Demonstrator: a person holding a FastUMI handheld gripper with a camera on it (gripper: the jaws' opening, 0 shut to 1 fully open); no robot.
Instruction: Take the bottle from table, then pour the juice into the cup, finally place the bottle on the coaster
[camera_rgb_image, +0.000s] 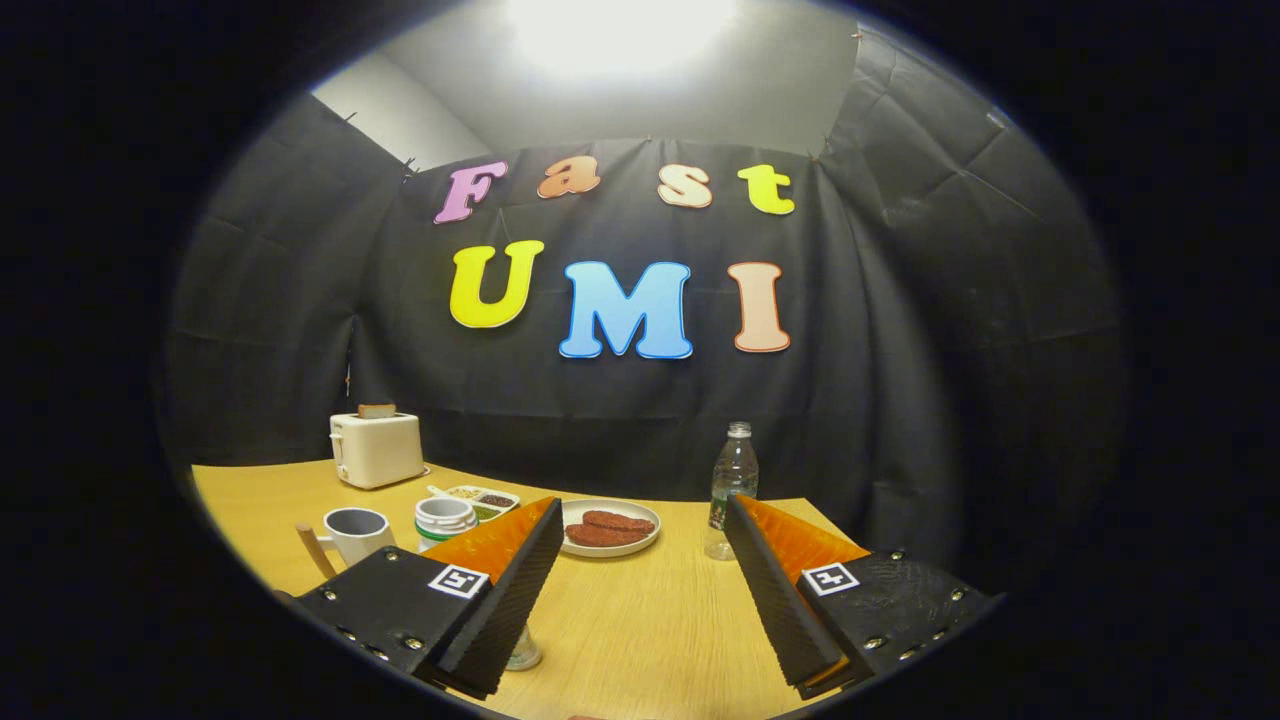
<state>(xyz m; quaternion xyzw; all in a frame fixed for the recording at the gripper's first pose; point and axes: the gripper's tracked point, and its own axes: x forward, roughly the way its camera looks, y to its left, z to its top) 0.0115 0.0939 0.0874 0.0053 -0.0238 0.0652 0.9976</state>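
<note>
The bottle (733, 487) is standing upright on the wooden table (640, 620), clear and capless as far as can be told, just beyond the tip of the right finger and partly overlapped by it; whether any juice is sitting in it cannot be told. A white plate (610, 527) is lying between and beyond the fingertips, carrying two dark reddish patties (610, 528). Left of it, a white cup (357, 532) with a dark inside and a wooden handle is sitting near the left finger, and a white jar with a green band (444, 519) is peeking out just behind that finger. A small divided dish of seeds or grains (484, 499) is resting further back, and a cream toaster (376, 449) with a slice of bread (376, 410) sticking out is standing at the far left. The gripper (640, 520) is hanging spread wide above the table, gripping nothing, its fingers touching no object. Black cloth is forming the booth's wall behind the table, with a bright light glaring overhead
</note>
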